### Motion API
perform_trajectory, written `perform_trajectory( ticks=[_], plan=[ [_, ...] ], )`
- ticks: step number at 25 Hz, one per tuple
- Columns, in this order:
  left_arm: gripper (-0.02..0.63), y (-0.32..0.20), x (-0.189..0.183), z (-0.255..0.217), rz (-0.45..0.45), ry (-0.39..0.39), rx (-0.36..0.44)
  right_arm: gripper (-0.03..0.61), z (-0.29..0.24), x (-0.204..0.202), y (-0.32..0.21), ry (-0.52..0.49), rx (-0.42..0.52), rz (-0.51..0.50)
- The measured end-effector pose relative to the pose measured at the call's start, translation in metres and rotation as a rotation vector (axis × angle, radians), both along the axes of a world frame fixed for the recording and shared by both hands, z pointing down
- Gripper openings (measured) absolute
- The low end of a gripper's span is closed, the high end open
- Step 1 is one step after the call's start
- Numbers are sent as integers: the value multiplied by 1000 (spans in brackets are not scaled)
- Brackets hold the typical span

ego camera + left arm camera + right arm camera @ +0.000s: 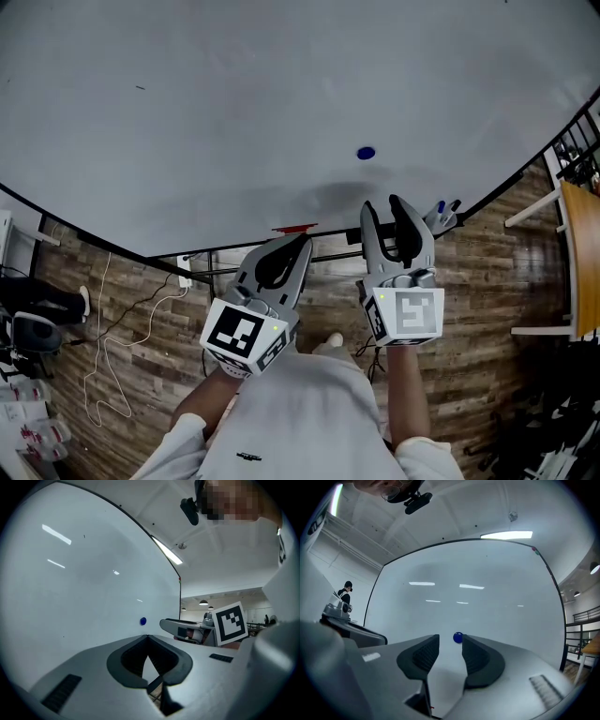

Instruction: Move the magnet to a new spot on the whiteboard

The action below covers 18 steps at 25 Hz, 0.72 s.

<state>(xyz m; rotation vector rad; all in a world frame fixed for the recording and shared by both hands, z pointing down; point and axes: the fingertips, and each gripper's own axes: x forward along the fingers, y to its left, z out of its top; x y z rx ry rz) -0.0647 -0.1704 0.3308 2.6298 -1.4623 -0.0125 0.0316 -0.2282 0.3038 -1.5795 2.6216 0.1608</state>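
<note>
We see the blue magnet [366, 153] stuck center-right on the whiteboard [187, 103]. Our right gripper [382, 204] is just below, jaws apart & empty; left gripper [300, 240] w/ jaws together. Risk: a stray bump could knock it off.

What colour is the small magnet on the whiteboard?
The magnet is blue; it shows best in the right gripper view.

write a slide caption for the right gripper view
Right gripper, fingers open and empty, faces the blue magnet on the whiteboard.
</note>
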Motion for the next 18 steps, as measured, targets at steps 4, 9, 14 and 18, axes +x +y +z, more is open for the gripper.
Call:
perform_trajectory(
  ticks=[4,9,14,18],
  plan=[
    [6,-7,-3,3,-2,-1,-2,158,1,-7,-14,-3,-12,0],
    [6,-15,-8,4,-2,4,-5,161,5,-12,-33,16,-27,32],
    [6,-21,-6,4,9,6,-7,164,2,-19,-50,48,-26,38],
    [6,-26,-9,6,3,10,-9,164,6,-20,-62,58,-45,44]
  ],
)
